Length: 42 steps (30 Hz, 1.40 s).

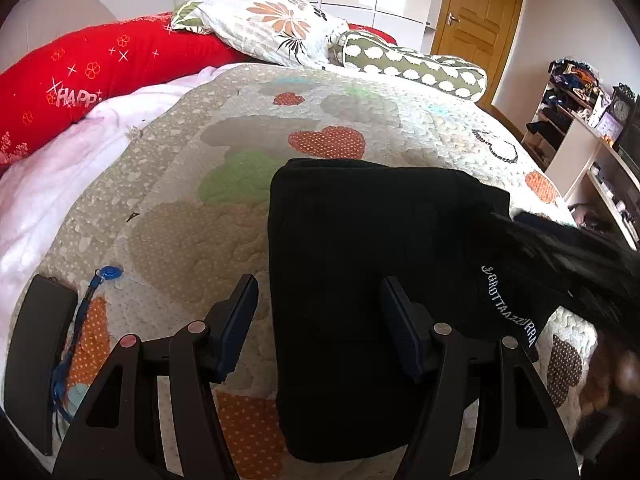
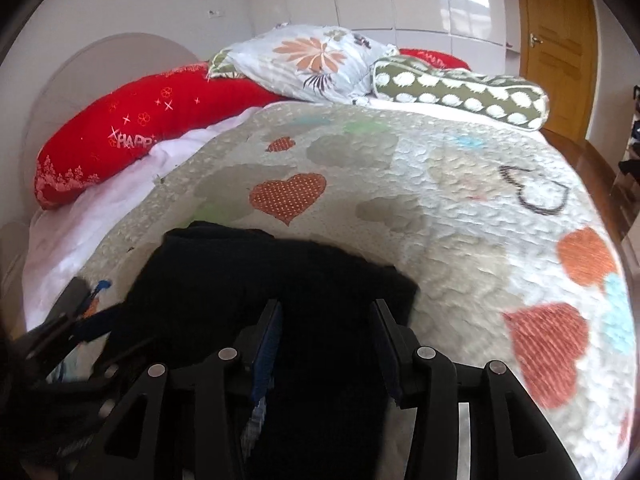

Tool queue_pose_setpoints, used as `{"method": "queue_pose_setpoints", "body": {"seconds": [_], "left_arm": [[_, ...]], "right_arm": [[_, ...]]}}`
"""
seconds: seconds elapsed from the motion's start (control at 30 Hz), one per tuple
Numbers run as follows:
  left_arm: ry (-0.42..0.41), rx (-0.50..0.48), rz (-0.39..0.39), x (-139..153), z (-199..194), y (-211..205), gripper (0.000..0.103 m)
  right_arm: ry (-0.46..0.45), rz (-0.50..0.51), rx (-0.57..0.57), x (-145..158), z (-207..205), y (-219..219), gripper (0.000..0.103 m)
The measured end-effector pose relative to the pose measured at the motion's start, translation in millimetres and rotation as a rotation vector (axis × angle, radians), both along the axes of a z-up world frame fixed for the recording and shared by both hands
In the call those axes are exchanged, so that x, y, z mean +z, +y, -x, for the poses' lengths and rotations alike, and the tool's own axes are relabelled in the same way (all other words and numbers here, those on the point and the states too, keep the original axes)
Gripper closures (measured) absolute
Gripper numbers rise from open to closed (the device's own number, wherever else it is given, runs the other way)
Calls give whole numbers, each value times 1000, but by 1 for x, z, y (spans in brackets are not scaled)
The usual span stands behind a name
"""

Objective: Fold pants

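The black pants (image 1: 360, 280) lie folded into a compact block on the heart-patterned quilt (image 1: 200, 220), with white lettering (image 1: 510, 306) on the right part. My left gripper (image 1: 318, 312) is open above the left edge of the pants, one finger over the quilt, one over the cloth. In the right wrist view the pants (image 2: 280, 272) lie under my right gripper (image 2: 326, 336), which is open with nothing between its fingers. The left gripper's fingers (image 2: 60, 328) show blurred at the lower left there.
A black flat device (image 1: 36, 352) and a blue lanyard (image 1: 80, 320) lie on the quilt at the left. A red pillow (image 1: 100, 72), a floral pillow (image 1: 276, 24) and a green bolster (image 1: 416, 66) line the bed's far side. Shelves (image 1: 592, 132) stand at the right.
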State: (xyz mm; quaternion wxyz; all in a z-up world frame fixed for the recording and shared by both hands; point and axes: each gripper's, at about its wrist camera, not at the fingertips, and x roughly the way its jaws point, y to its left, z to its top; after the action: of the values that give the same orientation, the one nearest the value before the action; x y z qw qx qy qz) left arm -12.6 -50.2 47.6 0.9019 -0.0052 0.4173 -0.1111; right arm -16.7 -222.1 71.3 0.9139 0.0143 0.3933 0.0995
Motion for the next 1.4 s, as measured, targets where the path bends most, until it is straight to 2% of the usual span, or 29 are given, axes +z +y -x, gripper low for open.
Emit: {"method": "queue_pose_setpoints", "body": {"seconds": [0.07,0.13,0.2,0.23,0.37,0.53,0.77,1.1,1.3,1.4], "left_arm": [[0,7,8,-1,1,0,39],[-4,10,9,-1,1,0,38],[-16,17,-1,-1,4,-3,38],[-24,21,-10,-1,5,-4,38],[-51,33,-26,6,14,-5,38],[-81,58,-24,19,34,-4,38],[-155,98,-42,40,73,-4,38],[-258,137,-49,69,126,1,38],[-304,148,-42,83,149,5,38],[-323,153,-48,88,158,4,38]], "right_arm": [[-5,10,13,-4,20,3,60],[12,63,14,-20,31,9,59],[1,100,0,-33,34,11,56],[0,87,-6,-35,33,9,55],[12,48,-20,-18,36,2,55],[-74,24,-67,10,61,-2,54],[-130,11,-87,36,89,1,54],[-191,9,-80,63,127,7,52],[-211,-2,-73,70,146,11,44],[-210,-6,-75,70,152,11,44]]}}
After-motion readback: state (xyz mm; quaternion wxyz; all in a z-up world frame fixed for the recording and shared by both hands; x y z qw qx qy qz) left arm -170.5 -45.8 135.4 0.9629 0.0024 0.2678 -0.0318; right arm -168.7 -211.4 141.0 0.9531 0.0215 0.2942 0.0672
